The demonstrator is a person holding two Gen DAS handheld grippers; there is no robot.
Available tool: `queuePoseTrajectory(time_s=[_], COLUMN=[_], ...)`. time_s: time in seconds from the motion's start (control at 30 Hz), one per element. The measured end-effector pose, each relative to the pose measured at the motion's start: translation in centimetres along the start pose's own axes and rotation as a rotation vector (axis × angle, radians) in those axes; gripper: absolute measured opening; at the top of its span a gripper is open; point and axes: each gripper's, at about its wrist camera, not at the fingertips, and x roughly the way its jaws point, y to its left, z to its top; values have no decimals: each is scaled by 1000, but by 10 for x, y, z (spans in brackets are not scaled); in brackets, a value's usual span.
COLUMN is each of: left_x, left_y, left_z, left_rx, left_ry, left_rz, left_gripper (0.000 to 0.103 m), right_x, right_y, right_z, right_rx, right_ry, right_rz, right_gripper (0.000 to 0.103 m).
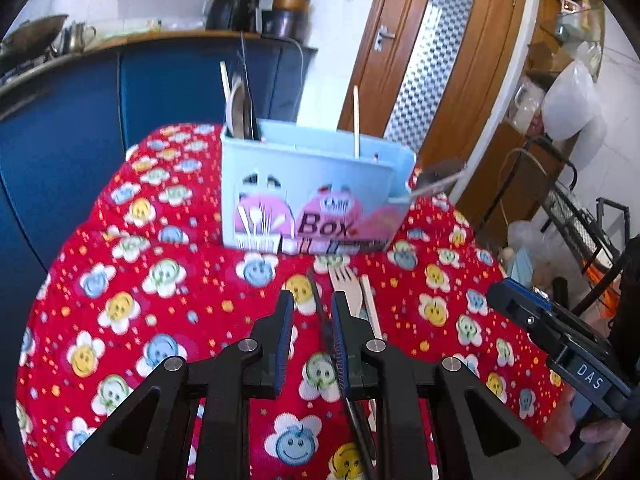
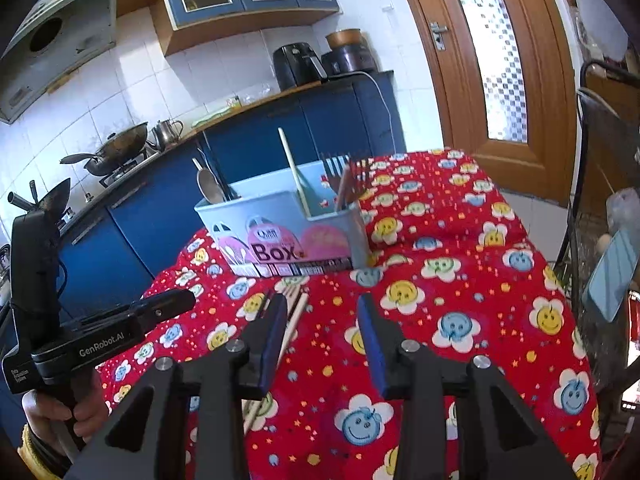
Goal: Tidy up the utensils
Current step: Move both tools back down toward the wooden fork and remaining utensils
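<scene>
- Round table under red flower-print cloth [image 1: 168, 288], filling lower frame; blue kitchen cabinets [image 1: 80, 128] and brown wooden door [image 1: 436, 52] behind.
- Pale blue plastic utensil box [image 1: 312, 192], centre frame, sorted: spoons left, forks right.
- Left gripper [image 1: 310, 312]: narrowly parted, empty, over loose wooden fork [image 1: 347, 286] and chopsticks on cloth.
- Right gripper [image 2: 322, 312]: moderately open, empty, beside chopsticks.
</scene>
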Motion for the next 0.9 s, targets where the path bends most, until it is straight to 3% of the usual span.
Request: queuePoseTrajectory(time_s=[0.3,0.43,0.9], left_x=[24,33,56], left_y=[-8,-10,-15], left_z=[-10,-14,-19], left_rx=[-1,-20,-14], left_ry=[104,137,187], left_rz=[-38,-48,-15], left_gripper=[21,34,34], right_x=[3,3,7], right_y=[-11,-15,-25], right_z=[-6,-7,-11], right_rx=[20,28,50], right_ry=[17,19,31], right_rz=[-3,-1,3], right_gripper=[41,41,41])
